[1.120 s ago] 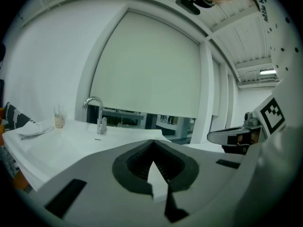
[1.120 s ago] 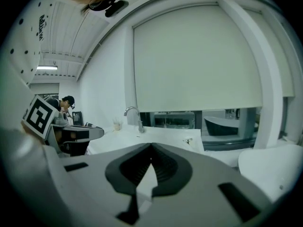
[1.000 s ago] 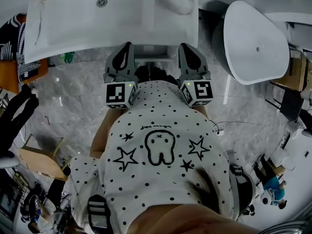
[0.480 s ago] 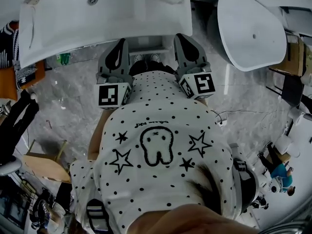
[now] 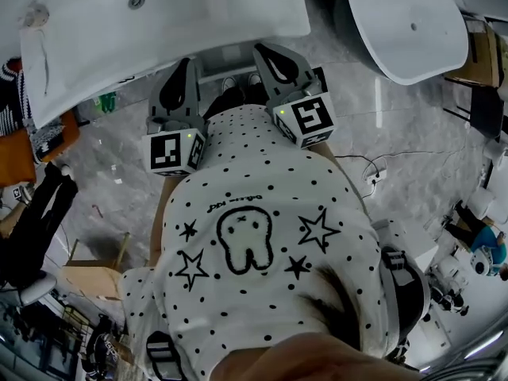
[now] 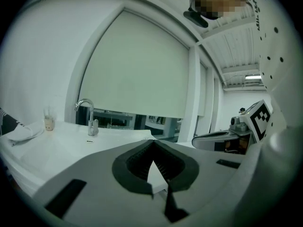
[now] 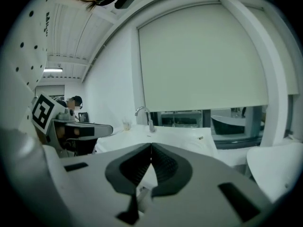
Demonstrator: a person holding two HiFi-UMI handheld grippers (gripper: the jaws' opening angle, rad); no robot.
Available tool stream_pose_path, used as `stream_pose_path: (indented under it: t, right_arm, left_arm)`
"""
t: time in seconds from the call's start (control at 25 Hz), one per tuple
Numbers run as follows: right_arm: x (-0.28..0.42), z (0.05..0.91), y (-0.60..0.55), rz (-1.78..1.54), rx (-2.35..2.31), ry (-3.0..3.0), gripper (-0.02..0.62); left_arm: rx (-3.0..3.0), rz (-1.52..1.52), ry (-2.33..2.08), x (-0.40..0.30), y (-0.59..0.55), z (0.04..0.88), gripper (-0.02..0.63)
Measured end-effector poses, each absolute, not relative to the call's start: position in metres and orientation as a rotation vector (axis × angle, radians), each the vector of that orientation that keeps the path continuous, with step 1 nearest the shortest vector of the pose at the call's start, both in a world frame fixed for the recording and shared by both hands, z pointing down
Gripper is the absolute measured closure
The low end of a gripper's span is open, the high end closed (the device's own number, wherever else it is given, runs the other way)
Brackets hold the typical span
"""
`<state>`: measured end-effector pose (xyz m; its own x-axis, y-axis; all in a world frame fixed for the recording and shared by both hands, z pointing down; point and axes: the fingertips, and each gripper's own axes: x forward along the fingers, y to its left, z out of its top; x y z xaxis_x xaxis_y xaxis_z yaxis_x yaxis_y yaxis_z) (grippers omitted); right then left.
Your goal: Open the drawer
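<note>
- The drawer itself cannot be made out in any view. It presumably sits in the front of the vanity, below the washbasin counter (image 5: 159, 30). A pale strip (image 5: 232, 57) under the counter's near edge, between the 2 grippers, may be its top, but this is not certain.
- No handle or pull is visible, and nothing is being touched, so the drawer appears unopened.
- Over the last second the counter has slid up and to the left in the head view and now lies more askew. The white tub (image 5: 405, 26) has shifted the same way. This looks like a turn of the head and body more than a reach.
- The left gripper (image 6: 152, 148) has its jaws together on nothing and points over the counter towards the tap (image 6: 86, 112).
- The right gripper (image 7: 150, 151) is likewise closed and empty, level with its partner near the counter's edge.
- The task is judged to be in its approach: both tools would have to drop below the counter to find the front.
</note>
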<state>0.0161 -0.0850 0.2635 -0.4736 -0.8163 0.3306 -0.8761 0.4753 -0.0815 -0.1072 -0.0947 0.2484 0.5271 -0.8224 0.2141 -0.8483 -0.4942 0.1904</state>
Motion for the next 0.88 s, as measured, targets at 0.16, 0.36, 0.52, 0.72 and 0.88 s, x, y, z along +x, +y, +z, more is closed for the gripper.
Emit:
stream_pose_path:
  t: [0.16,0.36,0.52,0.72,0.88]
  right_arm:
    - [0.011,0.263,-0.085,0.344,1.444,-2.492,0.581]
    - [0.007,0.264,-0.086,0.316,1.444,-2.488,0.581]
    - [0.002,0.268,-0.085,0.305,1.436,-2.491,0.581]
    - [0.005,0.263,-0.092,0.283,1.453,-2.493,0.581]
    - [0.007,0.264,-0.092,0.315,1.447,-2.476,0.581]
  left_arm:
    - [2.517,0.147,-1.395,-0.107,-0.099,0.246,0.603]
    - [2.549,0.166,-1.398,-0.106,-0.100,0.247,0.603]
    - [2.562,0.159,-1.403,-0.108,-0.100,0.248,0.603]
    - [2.561,0.137,-1.414,-0.110,-0.105,0.245,0.603]
    - [2.559,0.118,-1.425,-0.111,-0.108,0.241,0.603]
